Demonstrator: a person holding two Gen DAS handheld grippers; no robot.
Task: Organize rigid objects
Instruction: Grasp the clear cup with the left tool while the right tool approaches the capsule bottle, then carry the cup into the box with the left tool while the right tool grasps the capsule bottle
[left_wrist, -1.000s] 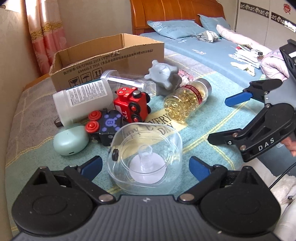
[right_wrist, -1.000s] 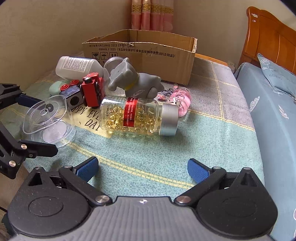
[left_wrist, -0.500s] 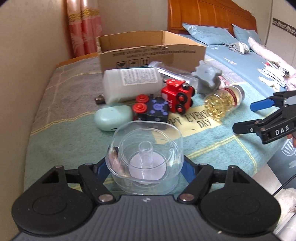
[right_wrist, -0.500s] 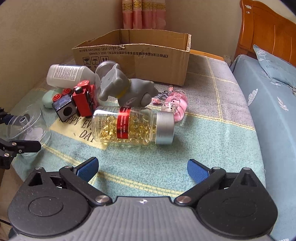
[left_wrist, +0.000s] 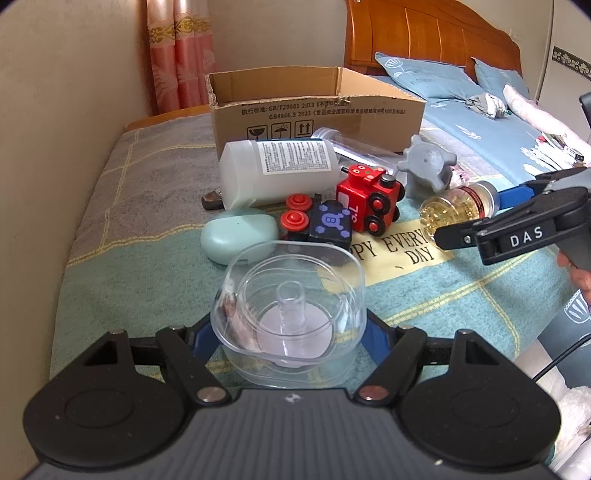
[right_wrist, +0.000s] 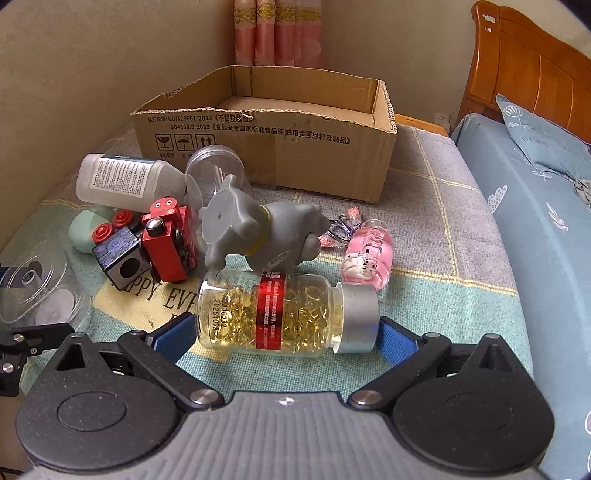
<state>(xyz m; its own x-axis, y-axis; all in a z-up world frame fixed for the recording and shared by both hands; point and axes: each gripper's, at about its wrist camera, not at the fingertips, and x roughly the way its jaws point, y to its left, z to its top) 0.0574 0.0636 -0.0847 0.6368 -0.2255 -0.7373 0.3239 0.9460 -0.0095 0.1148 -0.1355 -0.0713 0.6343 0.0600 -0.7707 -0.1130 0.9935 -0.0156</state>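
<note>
Between the left claw (left_wrist: 290, 338), clamped on it, sits a clear, round-cornered plastic container (left_wrist: 290, 314) with a central post.

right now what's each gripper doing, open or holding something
Left gripper: shut on the clear plastic container.
Right gripper: open, jaws on either side of the capsule bottle, not yet pressing it.
</note>
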